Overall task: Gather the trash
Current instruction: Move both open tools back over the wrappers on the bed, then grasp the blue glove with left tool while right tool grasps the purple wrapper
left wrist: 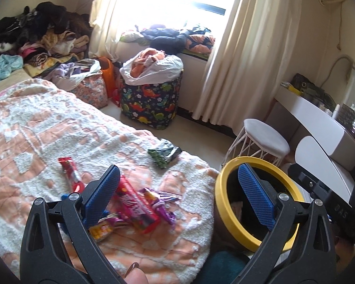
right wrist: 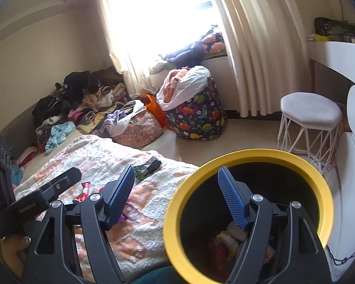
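Glossy crinkled wrappers [left wrist: 135, 209] on fuzzy bed [left wrist: 47, 127] near its corner; round yellow-rimmed bin [right wrist: 248, 163] beside. Left tool [left wrist: 177, 194], right tool [right wrist: 177, 194]: both wide, empty.

The bed [left wrist: 47, 127] is covered by a fluffy orange-and-white blanket [left wrist: 153, 248]. Near its foot edge lies a pile of snack wrappers [left wrist: 139, 206], pink, purple and yellow, with a red wrapper [left wrist: 69, 170] just beside it. A green wrapper [left wrist: 164, 153] sits close to the side edge. Heaped clothes [left wrist: 35, 35] fill the far corner.
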